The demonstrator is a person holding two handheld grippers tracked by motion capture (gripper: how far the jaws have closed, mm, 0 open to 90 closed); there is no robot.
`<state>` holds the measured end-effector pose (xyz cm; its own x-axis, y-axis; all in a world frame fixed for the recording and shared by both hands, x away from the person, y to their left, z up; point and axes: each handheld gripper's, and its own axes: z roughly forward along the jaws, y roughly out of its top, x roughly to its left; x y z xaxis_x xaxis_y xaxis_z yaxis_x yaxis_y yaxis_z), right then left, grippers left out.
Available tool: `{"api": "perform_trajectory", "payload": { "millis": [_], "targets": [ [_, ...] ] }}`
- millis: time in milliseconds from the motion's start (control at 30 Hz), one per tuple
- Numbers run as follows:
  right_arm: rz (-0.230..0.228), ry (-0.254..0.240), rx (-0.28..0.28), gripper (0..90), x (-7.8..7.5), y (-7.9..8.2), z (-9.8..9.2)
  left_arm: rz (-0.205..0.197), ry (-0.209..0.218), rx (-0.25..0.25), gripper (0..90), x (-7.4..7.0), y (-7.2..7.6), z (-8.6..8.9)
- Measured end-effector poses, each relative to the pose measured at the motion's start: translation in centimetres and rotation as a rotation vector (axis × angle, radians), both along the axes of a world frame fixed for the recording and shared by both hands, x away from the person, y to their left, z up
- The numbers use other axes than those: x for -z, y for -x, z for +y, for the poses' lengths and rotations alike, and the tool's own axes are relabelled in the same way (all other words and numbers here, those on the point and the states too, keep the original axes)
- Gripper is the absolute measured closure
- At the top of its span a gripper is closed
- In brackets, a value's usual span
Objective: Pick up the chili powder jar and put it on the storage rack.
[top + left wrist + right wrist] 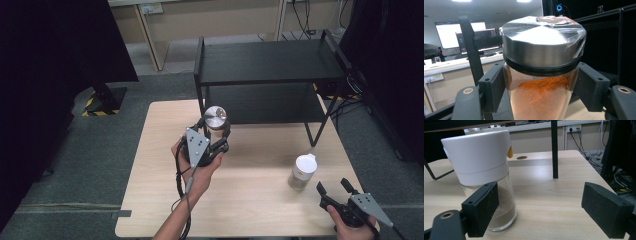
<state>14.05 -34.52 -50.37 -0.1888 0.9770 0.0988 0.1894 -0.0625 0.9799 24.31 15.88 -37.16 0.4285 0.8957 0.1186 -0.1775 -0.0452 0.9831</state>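
Note:
A glass jar point(216, 120) with a shiny metal lid, partly full of orange powder point(541, 97), hangs above the wooden table point(250, 200). My left gripper point(215, 132) is shut on it, and its black pads point(495, 86) press the glass on both sides just under the lid. A second jar point(302, 172), with a white lid and sandy powder point(502, 212), stands on the table at the right. My right gripper point(332, 185) rests open near the front right corner. This jar sits just ahead of its left jaw, outside the gap.
A black two-level shelf point(270, 62) stands at the back of the table, and one of its legs point(554, 150) rises beyond the right gripper. The table's right edge lies close to the right hand. Cables trail on the floor to the right.

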Motion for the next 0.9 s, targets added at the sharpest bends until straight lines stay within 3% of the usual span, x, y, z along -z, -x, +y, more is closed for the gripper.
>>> {"api": "perform_trajectory", "payload": {
  "millis": [167, 533, 900],
  "targets": [
    [0.0, -0.004, 0.0, 14.6, 0.0, 0.0, -0.1, -0.015, 0.002, -0.009, 30.5, -2.0, -0.6, -0.2],
    [0.001, -0.009, -0.005, 14.3, 0.0, 0.0, -0.2, -0.002, 0.031, -0.035, 30.5, -7.1, -2.2, -0.6],
    [0.002, -0.019, -0.006, 14.3, 0.0, 0.0, -0.3, 0.018, 0.034, -0.039, 30.5, -10.7, -4.0, -0.9]
  ]
}}
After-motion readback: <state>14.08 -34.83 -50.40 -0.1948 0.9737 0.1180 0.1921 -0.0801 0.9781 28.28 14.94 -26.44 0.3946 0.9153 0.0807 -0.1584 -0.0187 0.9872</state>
